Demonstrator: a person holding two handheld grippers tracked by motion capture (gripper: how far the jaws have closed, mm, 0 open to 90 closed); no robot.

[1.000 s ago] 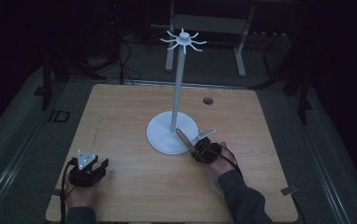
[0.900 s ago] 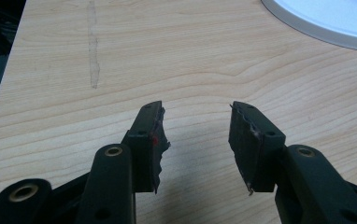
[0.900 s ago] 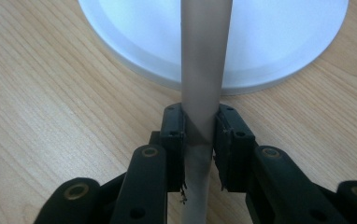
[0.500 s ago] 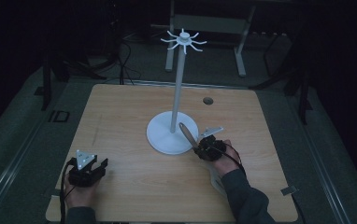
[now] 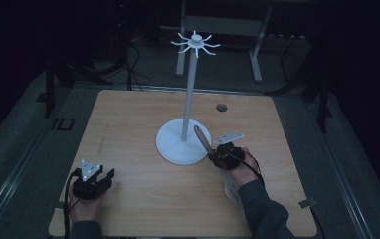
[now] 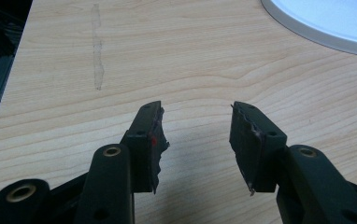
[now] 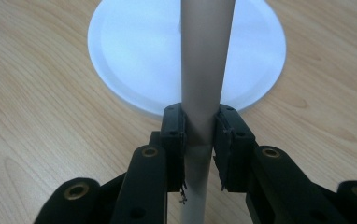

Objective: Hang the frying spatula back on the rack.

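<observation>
A white stand rests on the wooden table (image 5: 128, 124): a round base (image 5: 170, 147), a tall pole (image 5: 190, 89) and a ring of hooks (image 5: 195, 44) at the top. My right gripper (image 5: 212, 155) sits just right of the base, shut on a beige rod-like handle (image 5: 200, 138) that slants up and left over the base's edge. In the right gripper view the handle (image 7: 207, 70) runs up between the jaws of the right gripper (image 7: 199, 128), in front of the base (image 7: 134, 51). My left gripper (image 5: 109, 175) lies at the front left, open and holding nothing, as the left gripper view shows (image 6: 197, 126).
A small dark hole (image 5: 221, 107) is set in the tabletop behind the stand. A white label (image 5: 230, 191) lies under the right forearm. The stand's base edge (image 6: 326, 23) shows far off in the left gripper view. Metal frame legs (image 5: 255, 55) stand beyond the table.
My right gripper has shifted slightly right and away with the handle, whose tip has risen. The left gripper has stayed put.
</observation>
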